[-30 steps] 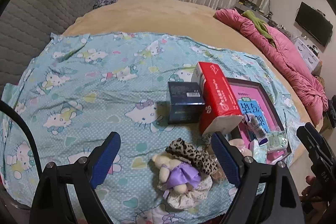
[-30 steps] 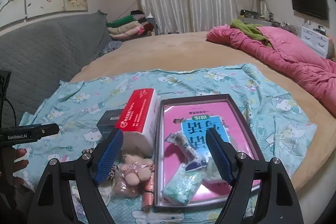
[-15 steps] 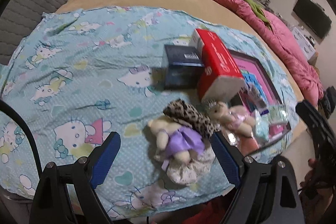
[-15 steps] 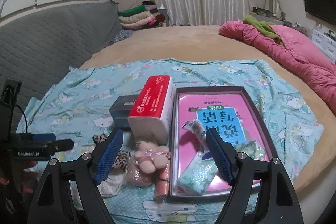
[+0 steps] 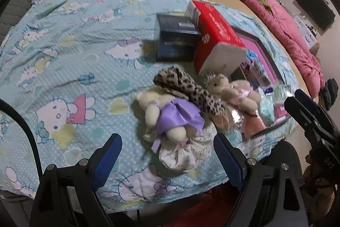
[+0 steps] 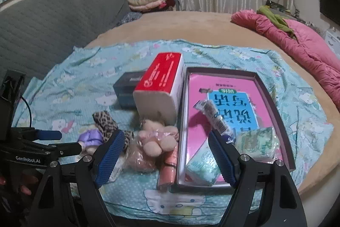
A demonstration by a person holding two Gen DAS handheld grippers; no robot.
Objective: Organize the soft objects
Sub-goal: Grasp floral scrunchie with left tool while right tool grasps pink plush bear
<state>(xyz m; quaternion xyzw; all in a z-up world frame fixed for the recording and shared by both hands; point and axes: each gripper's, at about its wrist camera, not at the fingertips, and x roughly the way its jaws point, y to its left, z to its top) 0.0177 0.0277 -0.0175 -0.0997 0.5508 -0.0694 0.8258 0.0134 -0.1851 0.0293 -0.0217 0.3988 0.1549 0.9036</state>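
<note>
Toward the near edge of the bed [image 6: 170, 22], on the blue cartoon-print sheet [image 5: 63, 52], the soft things are being shown in a loose cluster. At the left of that cluster, a cream bear in a purple dress [image 5: 170, 116] is lying on a pale floral pouch [image 5: 187, 154], with a leopard-print cloth [image 5: 187, 88] draped across its upper side. The left gripper [image 5: 167, 156] is being held just above this bear, its jaws standing wide and nothing being pressed between the blue pads.

Just to the right, a second bear in pink [image 6: 157, 137], wrapped in clear film, is lying beside the first, with a peach-coloured tube [image 6: 167, 167] touching it. Behind them, a dark box [image 6: 127, 90] and a red-topped tissue pack [image 6: 161, 86] are standing side by side, touching.

Farther right, a shallow dark tray [image 6: 274, 107] is being occupied by a pink book [image 6: 231, 101], a small printed tube [image 6: 216, 118] and two green packets [image 6: 257, 142]. The right gripper [image 6: 167, 156] is being held over the tray's near left corner, jaws likewise spread wide and empty.
</note>
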